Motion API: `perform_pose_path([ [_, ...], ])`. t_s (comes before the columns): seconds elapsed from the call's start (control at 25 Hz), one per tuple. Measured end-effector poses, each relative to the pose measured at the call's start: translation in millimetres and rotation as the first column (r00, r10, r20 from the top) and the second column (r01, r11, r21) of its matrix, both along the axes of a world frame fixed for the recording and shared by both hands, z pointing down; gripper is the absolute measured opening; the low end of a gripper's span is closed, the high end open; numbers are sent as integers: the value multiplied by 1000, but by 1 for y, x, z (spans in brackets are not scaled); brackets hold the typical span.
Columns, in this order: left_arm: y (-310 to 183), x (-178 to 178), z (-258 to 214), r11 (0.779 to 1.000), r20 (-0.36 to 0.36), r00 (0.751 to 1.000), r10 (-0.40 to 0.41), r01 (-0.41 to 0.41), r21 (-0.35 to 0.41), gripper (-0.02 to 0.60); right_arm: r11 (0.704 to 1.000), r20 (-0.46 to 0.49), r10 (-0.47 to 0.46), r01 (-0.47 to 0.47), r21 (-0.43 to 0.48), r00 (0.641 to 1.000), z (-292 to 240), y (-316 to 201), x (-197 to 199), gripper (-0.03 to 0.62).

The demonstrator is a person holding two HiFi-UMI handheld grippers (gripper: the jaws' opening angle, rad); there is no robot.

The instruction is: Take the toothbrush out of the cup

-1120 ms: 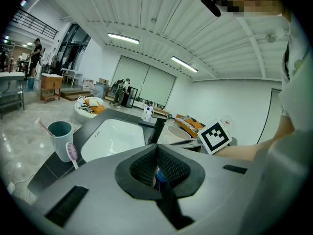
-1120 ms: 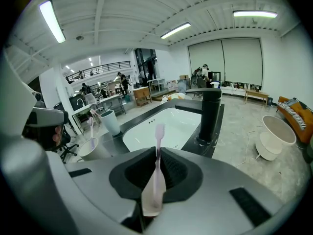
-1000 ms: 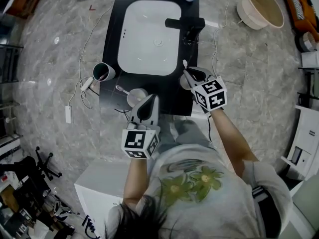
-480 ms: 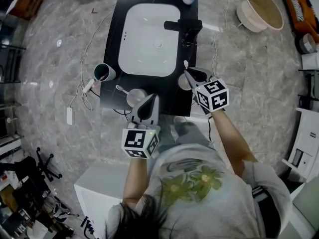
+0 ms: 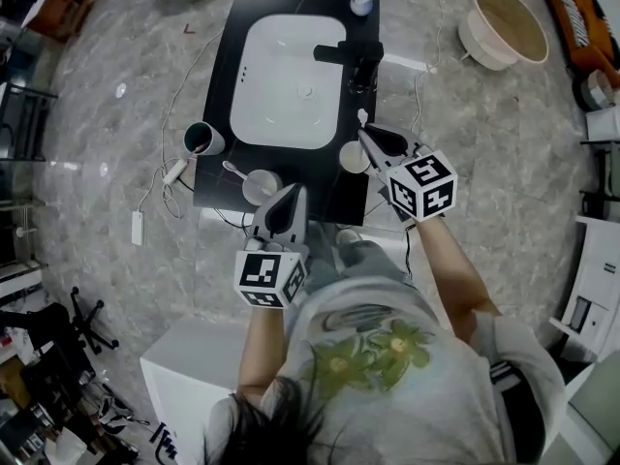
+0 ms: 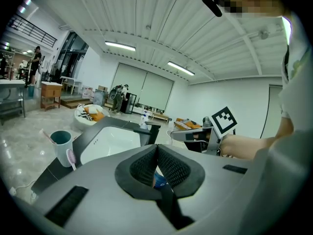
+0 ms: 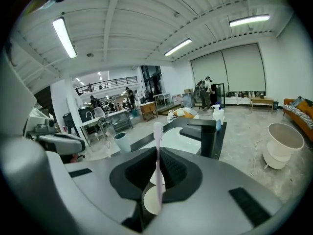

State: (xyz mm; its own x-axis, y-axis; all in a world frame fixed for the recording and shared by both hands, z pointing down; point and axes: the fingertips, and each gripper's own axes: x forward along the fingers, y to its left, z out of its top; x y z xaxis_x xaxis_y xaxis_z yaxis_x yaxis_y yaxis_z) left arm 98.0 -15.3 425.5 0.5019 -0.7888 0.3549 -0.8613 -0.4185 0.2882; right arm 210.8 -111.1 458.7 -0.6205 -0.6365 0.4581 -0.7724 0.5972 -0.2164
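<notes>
- The grey marble floor (image 5: 504, 143) spreads all round, with a pale round tub (image 5: 504, 15) standing on it well off to the right.
- The black table (image 5: 215, 168) sits ahead of me, and its white sink (image 5: 286, 76) takes up most of the top.
- My right tool (image 5: 366, 134) hovers over the table's near right corner. Its jaws are clamped on the toothbrush (image 7: 157, 153), which stands upright between the pads.
- My left tool (image 5: 283, 206) is at the table's near edge, just beside a second white cup (image 5: 262, 186). In the left gripper view its jaws (image 6: 157, 166) meet at the tips with nothing gripped.
- The black tap (image 5: 354, 56) stands at the sink's right side, beyond the right tool.
- The white cup (image 5: 353, 156) sits right under the right tool. In the right gripper view I see its open mouth through the gap below the pads.
- A teal cup (image 6: 61, 145) stands at the table's left edge, with a pink brush beside it.
- The toothbrush's bristle head rises above the jaws. Its lower end hangs over the cup's mouth, and I cannot tell whether it has cleared the rim.
</notes>
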Motion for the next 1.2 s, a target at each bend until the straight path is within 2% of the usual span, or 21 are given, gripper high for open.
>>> perform_pose_path([
  [0.36, 25, 10, -14, 999, -4, 999, -34, 34, 31, 18, 993, 51, -53, 48, 108, 997, -61, 33, 10, 52],
  [0.84, 71, 32, -17, 994, -13, 995, -100, 100, 43, 18, 983, 60, -166, 160, 91, 984, -67, 89, 18, 52],
  [1.2, 85, 35, -14, 990, -4, 990, -139, 139, 36, 18, 969, 0, -234, 233, 81, 972, -52, 113, 9, 52],
])
